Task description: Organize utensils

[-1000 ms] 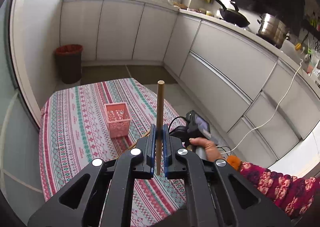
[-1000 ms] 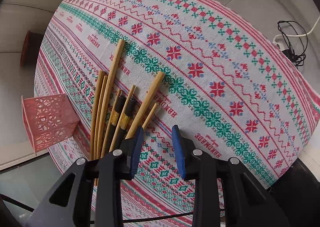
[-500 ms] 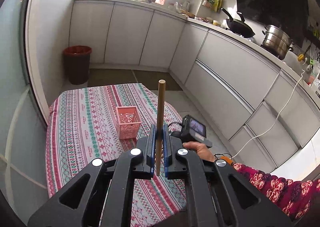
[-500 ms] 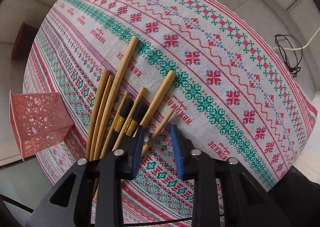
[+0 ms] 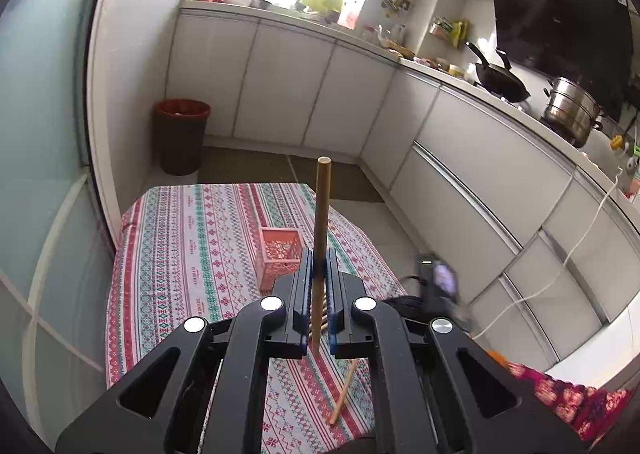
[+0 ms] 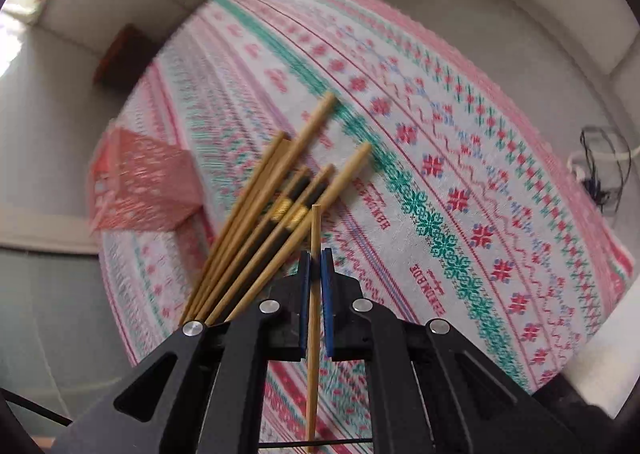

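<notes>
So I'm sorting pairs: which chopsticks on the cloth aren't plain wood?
The two black chopsticks with gold bands, lying in the middle of the pile; the others around them are plain light wood.

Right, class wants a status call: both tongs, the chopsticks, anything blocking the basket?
Left tongs shut on a wooden chopstick. Right tongs shut on a thin chopstick. Rest of the pile on the tablecloth. Pink basket unobstructed.

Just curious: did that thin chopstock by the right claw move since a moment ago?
Yes. The thin chopstick has left the tablecloth and is now clamped in the right claw, lifted above the chopstick pile.
</notes>
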### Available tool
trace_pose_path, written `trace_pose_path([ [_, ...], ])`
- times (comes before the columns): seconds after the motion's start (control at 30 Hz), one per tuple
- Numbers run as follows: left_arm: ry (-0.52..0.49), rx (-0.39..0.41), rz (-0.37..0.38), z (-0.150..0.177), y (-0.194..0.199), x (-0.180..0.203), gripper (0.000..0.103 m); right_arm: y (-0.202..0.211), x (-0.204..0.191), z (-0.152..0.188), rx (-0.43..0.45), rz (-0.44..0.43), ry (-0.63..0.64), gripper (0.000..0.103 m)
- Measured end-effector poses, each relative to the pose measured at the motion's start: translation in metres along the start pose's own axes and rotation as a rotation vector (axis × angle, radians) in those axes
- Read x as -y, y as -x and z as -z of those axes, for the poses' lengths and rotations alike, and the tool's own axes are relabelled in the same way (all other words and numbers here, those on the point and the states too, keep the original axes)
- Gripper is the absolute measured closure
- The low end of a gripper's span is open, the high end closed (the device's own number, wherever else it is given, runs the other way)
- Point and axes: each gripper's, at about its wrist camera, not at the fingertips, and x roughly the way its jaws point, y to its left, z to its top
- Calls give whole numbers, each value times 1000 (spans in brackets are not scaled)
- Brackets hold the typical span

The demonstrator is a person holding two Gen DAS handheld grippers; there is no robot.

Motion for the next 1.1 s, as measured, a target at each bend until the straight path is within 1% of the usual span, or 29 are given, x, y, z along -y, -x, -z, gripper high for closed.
trace_pose_path([
  [0.07,7,9,-9,-2,-2,3,97,30,-12,2,55,-15,68,98],
  [0.17,22,24,-22,-5,-8,7,97,80,-27,15,138,-57,171,98],
  [0.2,29,29,-28,-6,-10,7,97,95,-14,21,153,-67,185,98],
  [0.3,50,39,-49,-14,-20,9,97,150,-17,27,225,-118,254,98],
  [0.4,68,51,-75,-25,-31,10,97,195,-24,18,302,-153,286,98],
  [0.57,77,92,-120,-48,-51,16,97,239,-36,-14,422,-222,270,98],
  [0.7,59,146,-187,-69,-68,21,97,243,-43,-39,475,-288,235,97],
  [0.77,57,176,-211,-79,-80,20,97,238,-46,-48,497,-293,228,97],
  [0.83,59,187,-227,-84,-95,17,97,229,-51,-57,518,-291,223,97],
  [0.93,59,169,-243,-84,-122,9,97,209,-58,-69,526,-293,224,97],
  [1.03,65,131,-253,-73,-149,-3,96,192,-65,-74,531,-286,232,97],
  [1.1,84,75,-227,-66,-166,-12,80,180,-69,-78,527,-279,234,97],
])
